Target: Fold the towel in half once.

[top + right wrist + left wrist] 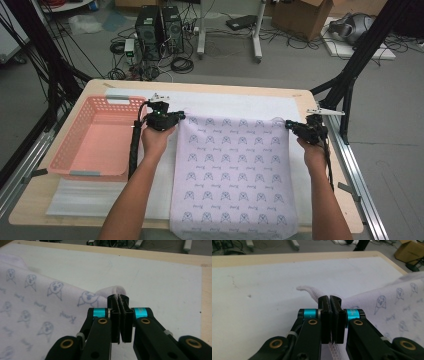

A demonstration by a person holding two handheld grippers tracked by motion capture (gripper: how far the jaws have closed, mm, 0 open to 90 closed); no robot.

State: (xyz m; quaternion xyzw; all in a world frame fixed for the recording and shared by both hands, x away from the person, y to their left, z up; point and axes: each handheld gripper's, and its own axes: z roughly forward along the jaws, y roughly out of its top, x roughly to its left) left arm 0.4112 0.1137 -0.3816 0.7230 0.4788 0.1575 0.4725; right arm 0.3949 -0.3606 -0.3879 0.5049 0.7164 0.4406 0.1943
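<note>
Cloth (233,175) printed with small blue-grey figures on pale lilac lies down the middle of the surface (320,100), on a white mat (240,102). Your left tongs (181,118) pinch its far left corner and your right tongs (288,123) pinch its far right corner, so the far edge hangs stretched between them, just above the mat. From the high view you see the whole piece: its long axis runs from the far edge toward you, and its near end drapes over the surface's near edge. That view also shows the pink basket (95,140) at the left edge of the surface, beside your left hand (156,140).

The left gripper view shows what the high view cannot: the left tongs (329,298) pressed together on a ribbed white hem (308,291), with the corner curling out past the tips. In the right gripper view the right tongs (118,297) are likewise pressed together on a folded bit of the cloth (37,305), a small loop of it rising above the tips.
</note>
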